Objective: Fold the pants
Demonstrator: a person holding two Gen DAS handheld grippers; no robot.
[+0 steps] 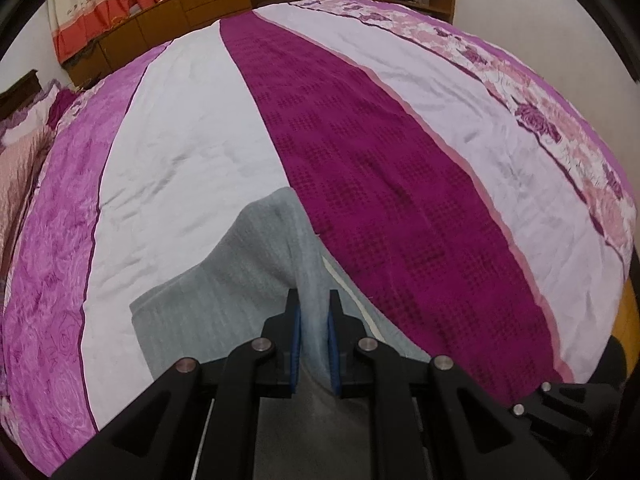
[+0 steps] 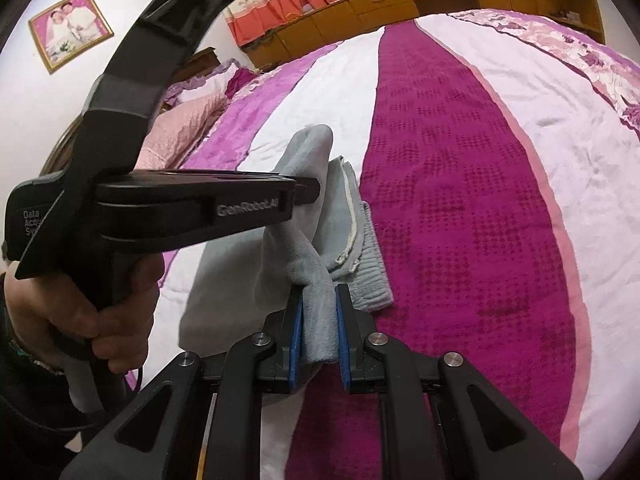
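**A:** What's in front of the two cameras?

**B:** A bed (image 1: 192,152) with a quilt in white, magenta and pink bands. On it lie grey pants (image 2: 360,236), partly folded – the ribbed waistband and a pale drawstring rest flat where a white band meets the magenta one. The left gripper (image 1: 314,336) has its blue pads pressed on a raised ridge of the grey cloth. The right gripper (image 2: 318,332) is closed narrow on another bunch of the same fabric. From the right wrist view, a hand (image 2: 80,308) grips the handle of the left tool, which crosses that picture above the pants.

**A:** What would doing this step well look like?

**B:** My guess is that a lifted edge is being carried over the flat part. Both grippers should travel together at matching height, so the cloth stays taut between them and the fold line runs straight. I would lower the edge onto the layer below, square with it, before either pair of pads lets go.

**A:** What can't you make out?

**B:** The legs and cuffs – the fabric runs beneath both tools and out of frame. Which part of the pants each gripper holds is unclear. The right hand is not visible.
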